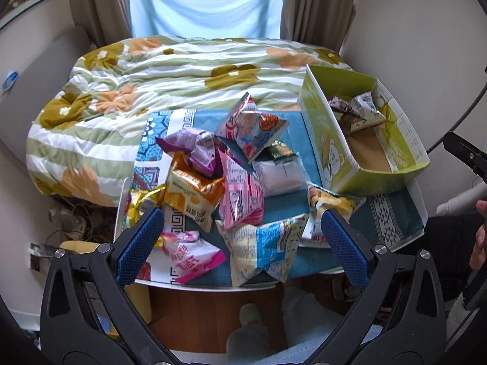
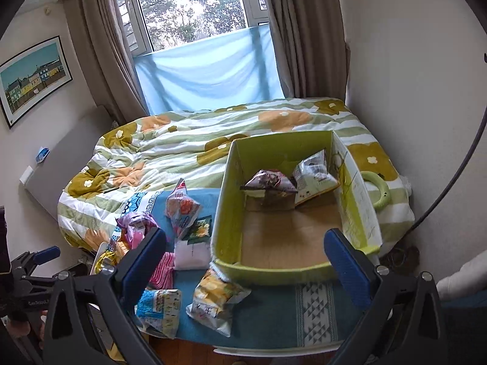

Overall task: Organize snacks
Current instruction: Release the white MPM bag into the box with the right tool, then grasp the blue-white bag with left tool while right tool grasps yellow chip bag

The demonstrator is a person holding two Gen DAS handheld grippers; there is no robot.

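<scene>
Two packets in box (image 2: 231, 182) far end; rest of snacks (image 1: 219, 182) heaped on table (image 2: 274, 322) beside box. Most sorting left. Left gripper (image 1: 242, 237), right gripper (image 2: 245, 261): jaws apart, empty.

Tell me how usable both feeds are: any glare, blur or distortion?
Left wrist view: the window is blown out pale blue, the snack pile evenly lit and sharp, and fisheye curves the bed. Right wrist view: trees show through bright glass, the green box interior is clear, and the edges bend with dark corners.
</scene>
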